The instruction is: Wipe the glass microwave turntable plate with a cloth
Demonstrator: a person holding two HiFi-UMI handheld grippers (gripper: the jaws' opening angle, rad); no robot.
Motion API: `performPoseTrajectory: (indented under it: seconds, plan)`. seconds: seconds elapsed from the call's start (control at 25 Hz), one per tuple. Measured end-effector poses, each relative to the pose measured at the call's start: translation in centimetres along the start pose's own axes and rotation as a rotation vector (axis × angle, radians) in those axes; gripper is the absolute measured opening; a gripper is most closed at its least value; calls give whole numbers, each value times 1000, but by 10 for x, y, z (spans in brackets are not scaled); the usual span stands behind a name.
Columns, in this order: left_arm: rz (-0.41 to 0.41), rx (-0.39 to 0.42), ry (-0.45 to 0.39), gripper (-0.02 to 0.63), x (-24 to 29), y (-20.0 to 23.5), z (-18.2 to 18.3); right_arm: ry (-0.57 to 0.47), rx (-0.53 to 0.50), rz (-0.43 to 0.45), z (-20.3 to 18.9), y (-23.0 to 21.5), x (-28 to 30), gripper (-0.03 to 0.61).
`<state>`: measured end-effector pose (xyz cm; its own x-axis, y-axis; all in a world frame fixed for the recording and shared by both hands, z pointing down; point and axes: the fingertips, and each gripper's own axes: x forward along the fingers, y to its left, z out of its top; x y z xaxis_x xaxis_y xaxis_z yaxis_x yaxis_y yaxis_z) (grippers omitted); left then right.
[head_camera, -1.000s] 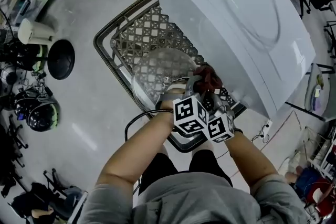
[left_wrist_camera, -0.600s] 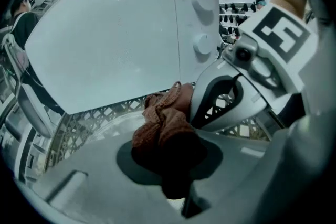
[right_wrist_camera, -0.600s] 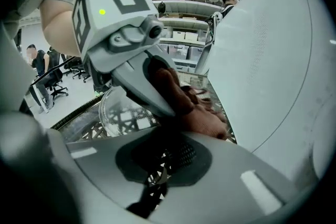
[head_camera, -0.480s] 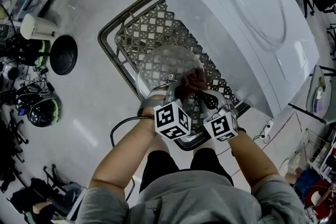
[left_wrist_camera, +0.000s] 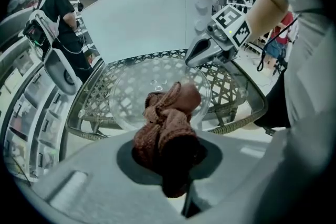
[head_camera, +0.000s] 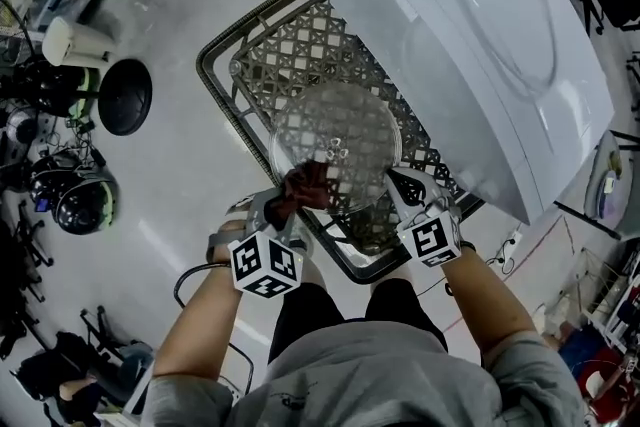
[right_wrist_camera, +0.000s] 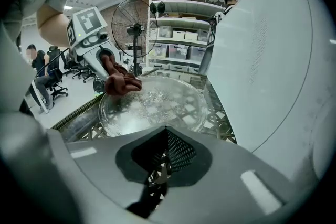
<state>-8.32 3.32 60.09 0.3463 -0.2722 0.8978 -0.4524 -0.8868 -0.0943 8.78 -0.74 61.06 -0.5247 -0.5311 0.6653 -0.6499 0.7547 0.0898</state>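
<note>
Nearest, the left gripper [left_wrist_camera: 169, 157] has its jaws clamped on a bunched brown cloth [left_wrist_camera: 169, 126], which sits at the near-left rim of the glass plate [right_wrist_camera: 157, 105]. The right gripper [right_wrist_camera: 167, 136] has narrow jaws that seem to pinch the plate's near-right rim, steadying it. The unwiped glass therefore lies ahead and to the right of the cloth, over the lattice basket [head_camera: 290, 55], so the stroke should run away towards the far rim.

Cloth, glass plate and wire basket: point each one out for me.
cloth [left_wrist_camera: 167, 126], left gripper view, the middle of the bunched brown fabric.
glass plate [head_camera: 345, 115], head view, bare glass above its hub.
wire basket [head_camera: 278, 55], head view, bare lattice beyond the plate.
</note>
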Motion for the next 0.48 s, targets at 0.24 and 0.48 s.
performPoseTrajectory:
  seconds: [0.24,0.48]
  plan:
    - [25,13,-28,61,-4,-2,9,-1,-3,-1,0,1,0,6]
    - [-2,5,-227,61,6,-28,88,-2,-3,-4,0,0,0,6]
